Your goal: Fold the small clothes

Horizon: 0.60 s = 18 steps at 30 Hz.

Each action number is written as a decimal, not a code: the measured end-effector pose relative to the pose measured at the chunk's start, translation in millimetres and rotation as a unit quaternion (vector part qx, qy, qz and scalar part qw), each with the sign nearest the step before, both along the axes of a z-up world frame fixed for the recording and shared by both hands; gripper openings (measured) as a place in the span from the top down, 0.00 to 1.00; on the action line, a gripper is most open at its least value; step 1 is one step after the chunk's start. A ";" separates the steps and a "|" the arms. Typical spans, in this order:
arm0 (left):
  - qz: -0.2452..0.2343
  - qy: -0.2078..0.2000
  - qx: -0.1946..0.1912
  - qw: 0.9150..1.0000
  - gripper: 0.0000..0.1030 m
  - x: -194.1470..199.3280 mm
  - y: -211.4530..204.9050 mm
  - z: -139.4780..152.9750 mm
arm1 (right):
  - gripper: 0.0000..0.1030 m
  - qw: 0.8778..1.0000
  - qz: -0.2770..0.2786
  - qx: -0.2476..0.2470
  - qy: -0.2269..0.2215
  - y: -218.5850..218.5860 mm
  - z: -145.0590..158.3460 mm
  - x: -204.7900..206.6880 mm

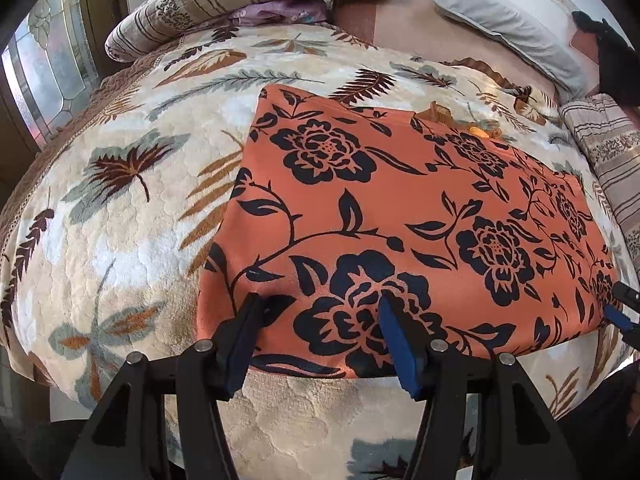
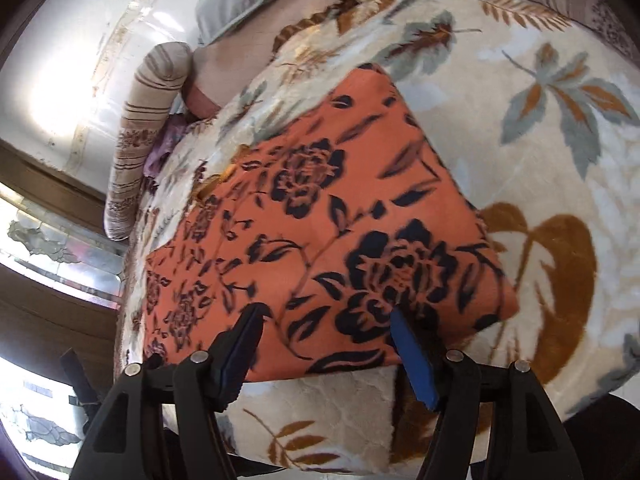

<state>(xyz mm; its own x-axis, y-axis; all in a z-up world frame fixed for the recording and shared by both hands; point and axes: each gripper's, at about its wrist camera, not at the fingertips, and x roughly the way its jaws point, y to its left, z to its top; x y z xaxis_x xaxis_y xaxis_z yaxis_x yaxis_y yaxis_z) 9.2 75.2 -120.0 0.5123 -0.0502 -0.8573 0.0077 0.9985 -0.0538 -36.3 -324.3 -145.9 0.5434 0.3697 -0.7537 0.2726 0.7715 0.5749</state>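
L gripper (image 1: 318,304) jaws spread wide, black fingers w/ blue pads angled fwd and down, tips low at near edge of the scene. R gripper (image 2: 326,316) likewise wide apart, view tilted, slight motion blur; its blue-padded tip also shows at far right of L wrist cam.

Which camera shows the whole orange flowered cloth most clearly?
The left wrist view: the orange flowered cloth lies sharp with all four edges visible. The right wrist view shows it tilted and motion-blurred.
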 end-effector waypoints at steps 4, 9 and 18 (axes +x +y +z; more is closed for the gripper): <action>-0.012 -0.004 0.012 1.000 0.41 -1.6 -3.0 -1.9 | 0.33 1.000 -0.017 0.009 -0.003 -9.8 -0.3 -7.9; -0.001 -0.005 -0.001 1.000 0.41 -1.7 -1.0 7.6 | 0.33 0.999 -0.031 0.015 0.011 -25.0 -4.7 -10.8; 0.024 0.000 0.021 0.999 0.36 13.0 11.7 -0.6 | 0.32 1.000 0.000 0.000 -0.030 -23.5 43.4 38.7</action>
